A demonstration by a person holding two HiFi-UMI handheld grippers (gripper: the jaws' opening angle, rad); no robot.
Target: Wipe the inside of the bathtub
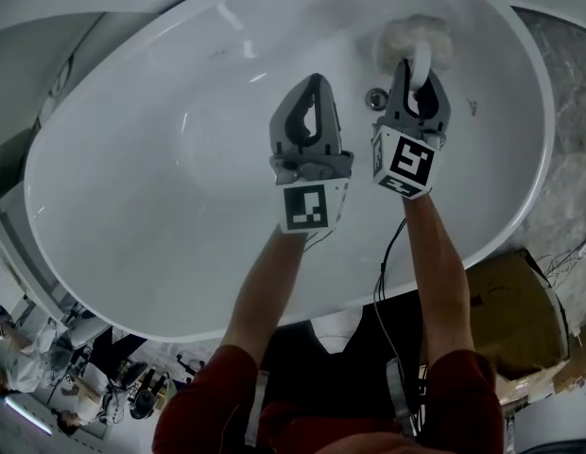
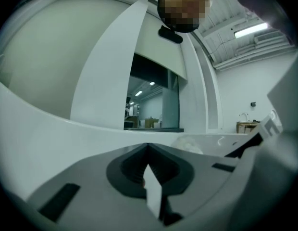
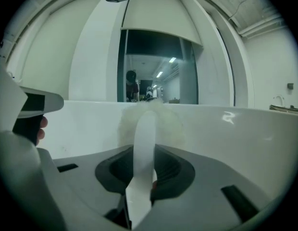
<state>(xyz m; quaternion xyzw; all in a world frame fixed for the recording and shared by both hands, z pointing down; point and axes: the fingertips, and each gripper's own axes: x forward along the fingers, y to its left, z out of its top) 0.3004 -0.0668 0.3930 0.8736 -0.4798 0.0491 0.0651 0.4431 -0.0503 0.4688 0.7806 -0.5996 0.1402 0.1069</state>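
right tool [image 1: 418,81] grips the fluffy brush [image 1: 416,38], its head on the bathtub [image 1: 161,168] wall just beyond the drain [image 1: 375,97]; left tool [image 1: 315,85], closed and empty, hangs left of the drain.

**Head view.** Soft, even, cool light falls from above. The white bathtub [image 1: 180,168] carries pale glare streaks [image 1: 232,17] toward its far rim and only faint shadows. The corners outside its rim are dim, and wide-angle optics bow the rim.

**Gripper views.** A black vignette rings each frame, and straight lines curve toward the edges. A ceiling strip light [image 2: 248,30] burns bright at the upper right of the left gripper view. The near jaws are shaded and soft, and the duster [image 3: 145,138] is slightly blurred.
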